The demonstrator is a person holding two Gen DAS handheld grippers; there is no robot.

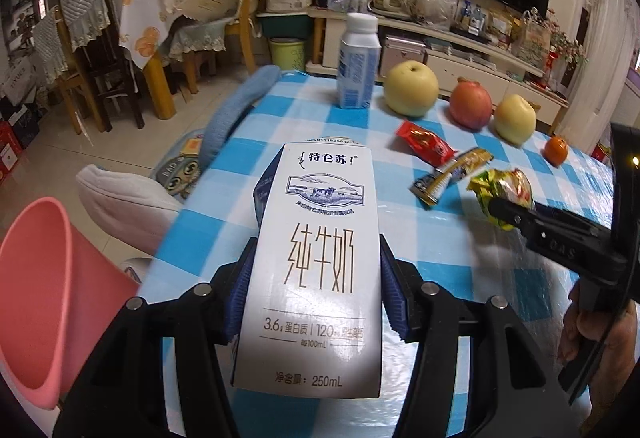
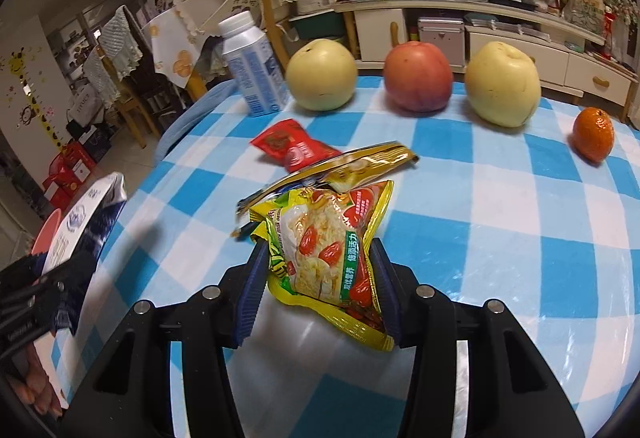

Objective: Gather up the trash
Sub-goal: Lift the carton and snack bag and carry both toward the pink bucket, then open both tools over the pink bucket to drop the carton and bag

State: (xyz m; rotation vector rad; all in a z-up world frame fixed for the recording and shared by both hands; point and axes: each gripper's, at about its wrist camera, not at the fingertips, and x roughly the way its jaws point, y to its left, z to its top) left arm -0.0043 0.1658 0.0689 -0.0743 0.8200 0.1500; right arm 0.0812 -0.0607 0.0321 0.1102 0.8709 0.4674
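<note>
My left gripper point(image 1: 316, 258) is shut on a white milk carton point(image 1: 316, 266) with blue sides, held above the blue-and-white checked table point(image 1: 400, 222). The carton point(image 2: 86, 226) also shows at the left of the right wrist view. My right gripper point(image 2: 318, 258) is shut on a crumpled yellow snack wrapper point(image 2: 326, 250), lifted a little off the table; that wrapper point(image 1: 506, 190) shows at the right of the left wrist view. On the table lie a red wrapper point(image 2: 294, 150) and a gold wrapper point(image 2: 360, 164). A pink bin point(image 1: 44, 298) stands beside the table at lower left.
At the table's far side stand a white bottle point(image 2: 252, 66), two yellow pears point(image 2: 322, 74), a red apple point(image 2: 418, 76) and a small orange point(image 2: 592, 134). Chairs and a covered dining table point(image 1: 160, 18) lie left; a cluttered TV cabinet point(image 1: 460, 38) runs behind.
</note>
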